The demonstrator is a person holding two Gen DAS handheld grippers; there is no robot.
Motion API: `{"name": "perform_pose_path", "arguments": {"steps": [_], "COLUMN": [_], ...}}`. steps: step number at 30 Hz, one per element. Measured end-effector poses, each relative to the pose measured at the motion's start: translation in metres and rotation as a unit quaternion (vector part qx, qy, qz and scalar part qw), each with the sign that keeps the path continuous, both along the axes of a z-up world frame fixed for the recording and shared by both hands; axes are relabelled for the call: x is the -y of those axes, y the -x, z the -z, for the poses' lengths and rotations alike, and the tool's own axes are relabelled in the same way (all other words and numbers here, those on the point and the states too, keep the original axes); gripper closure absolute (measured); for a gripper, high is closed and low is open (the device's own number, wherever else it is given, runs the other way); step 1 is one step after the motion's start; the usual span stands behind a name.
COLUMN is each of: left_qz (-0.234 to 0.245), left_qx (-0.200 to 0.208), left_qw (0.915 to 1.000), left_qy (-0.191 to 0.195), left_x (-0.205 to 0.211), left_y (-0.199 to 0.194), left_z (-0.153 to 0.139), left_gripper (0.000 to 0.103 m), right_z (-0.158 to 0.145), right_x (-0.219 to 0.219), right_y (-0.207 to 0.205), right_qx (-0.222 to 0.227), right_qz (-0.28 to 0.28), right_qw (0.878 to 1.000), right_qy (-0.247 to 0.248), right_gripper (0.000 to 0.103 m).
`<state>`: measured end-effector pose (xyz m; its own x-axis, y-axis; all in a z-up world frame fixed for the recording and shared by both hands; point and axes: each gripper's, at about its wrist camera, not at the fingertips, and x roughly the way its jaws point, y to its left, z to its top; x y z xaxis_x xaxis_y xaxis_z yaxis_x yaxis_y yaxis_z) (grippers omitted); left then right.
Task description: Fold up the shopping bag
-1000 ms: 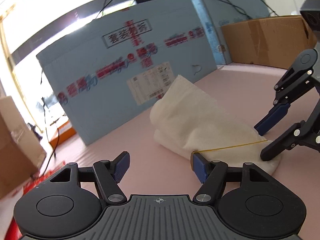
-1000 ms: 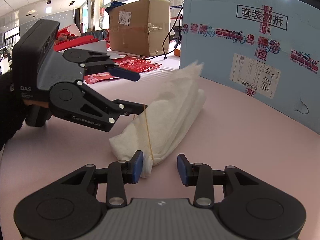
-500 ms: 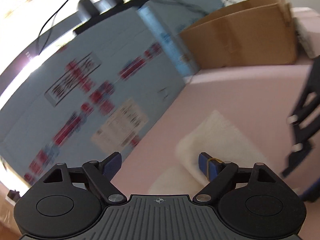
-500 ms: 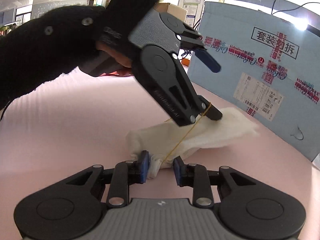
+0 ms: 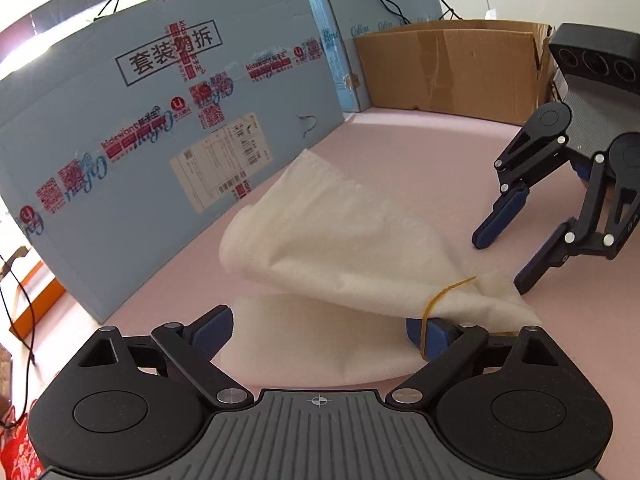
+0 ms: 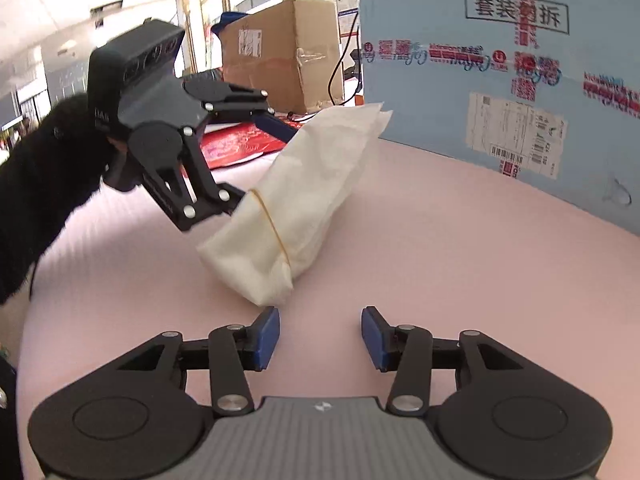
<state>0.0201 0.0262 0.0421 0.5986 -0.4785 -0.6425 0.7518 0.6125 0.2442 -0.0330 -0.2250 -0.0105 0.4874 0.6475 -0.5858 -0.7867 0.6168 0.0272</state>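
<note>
Here the left gripper (image 5: 320,330) gapes wide, the rubber band (image 5: 434,300) hooked over one finger whose tip the rolled bag (image 5: 344,252) hides; the right gripper (image 6: 320,332) is open, empty

Shopping bag (image 5: 352,248) hides left hand-held gripper's (image 5: 320,330) fingertip.

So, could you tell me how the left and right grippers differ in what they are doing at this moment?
The left gripper has one finger hooked through the rubber band around the bag; the right gripper touches nothing. The left gripper sits up against the bag's banded end, while the right gripper hangs just short of that end, above the pink table. Both stand open and have blue pads.
</note>
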Motion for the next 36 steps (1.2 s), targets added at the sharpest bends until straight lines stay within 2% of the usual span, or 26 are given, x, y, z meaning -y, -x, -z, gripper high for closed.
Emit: {"name": "perform_pose_path", "arguments": {"steps": [3,6,8,10,11,12,13,14,15,19,21,24,26,28,30,31,33,36], "left_qz": [-0.011,0.003,0.007,-0.011,-0.017,-0.021,-0.026,-0.029,-0.033,-0.035,-0.035,-0.038,-0.037,-0.027,-0.008,0.0,0.01,-0.023], "left_qx": [0.016,0.041,0.04,0.037,0.041,0.045,0.047,0.049,0.051,0.095,0.114,0.124,0.143,0.163,0.165,0.156,0.14,0.115], "left_qw": [0.9998,0.9991,0.9991,0.9987,0.9984,0.9981,0.9978,0.9976,0.9974,0.9948,0.9917,0.9887,0.9872,0.9855,0.9855,0.9862,0.9856,0.9911], "left_qy": [0.005,-0.007,0.015,0.032,0.035,0.037,0.039,0.039,0.039,-0.009,-0.048,-0.075,-0.06,-0.039,-0.038,-0.056,-0.095,-0.064], "left_x": [-0.002,0.008,0.011,0.01,0.009,0.009,0.008,0.007,0.006,0.011,0.007,0.0,-0.001,0.002,0.013,0.021,0.034,0.031], "left_y": [0.012,0.029,0.042,0.05,0.053,0.056,0.058,0.06,0.061,0.081,0.096,0.119,0.13,0.14,0.138,0.134,0.127,0.114], "left_z": [-0.002,0.009,0.02,0.026,0.028,0.03,0.032,0.032,0.033,0.031,0.026,0.014,0.004,-0.006,-0.004,0.002,0.016,0.017], "left_gripper": [0.006,0.006,0.006,0.006,0.006,0.006,0.006,0.006,0.006,0.006,0.006,0.006,0.006,0.006,0.006,0.006,0.006,0.006], "right_z": [-0.003,-0.011,-0.016,-0.01,-0.007,-0.004,-0.002,-0.002,-0.003,-0.007,-0.009,-0.012,-0.014,-0.015,-0.015,-0.015,-0.013,-0.017], "right_x": [0.003,0.015,0.022,0.02,0.017,0.013,0.004,-0.005,-0.013,-0.043,-0.058,-0.08,-0.092,-0.091,-0.093,-0.091,-0.077,-0.051], "right_y": [-0.004,-0.021,-0.032,-0.045,-0.05,-0.055,-0.061,-0.066,-0.069,-0.051,-0.043,-0.029,-0.022,-0.023,-0.028,-0.03,-0.033,-0.026], "right_qx": [-0.014,-0.067,-0.102,-0.141,-0.153,-0.165,-0.174,-0.173,-0.169,-0.108,-0.077,-0.031,-0.007,-0.036,-0.066,-0.079,-0.112,-0.111], "right_qz": [-0.003,-0.009,-0.011,0.005,0.009,0.014,0.013,0.002,-0.008,-0.03,-0.041,-0.058,-0.069,-0.083,-0.086,-0.083,-0.069,-0.035], "right_qw": [1.0,0.994,0.986,0.979,0.976,0.974,0.971,0.97,0.97,0.987,0.993,0.997,0.998,0.996,0.993,0.992,0.987,0.986], "right_qy": [-0.013,-0.087,-0.132,-0.148,-0.152,-0.156,-0.164,-0.173,-0.176,-0.111,-0.078,-0.029,-0.002,-0.025,-0.045,-0.057,-0.088,-0.116], "right_gripper": [0.054,0.052,0.049,0.049,0.051,0.062,0.067,0.079,0.083,0.09,0.091,0.091,0.091,0.09,0.084,0.082,0.069,0.06]}}
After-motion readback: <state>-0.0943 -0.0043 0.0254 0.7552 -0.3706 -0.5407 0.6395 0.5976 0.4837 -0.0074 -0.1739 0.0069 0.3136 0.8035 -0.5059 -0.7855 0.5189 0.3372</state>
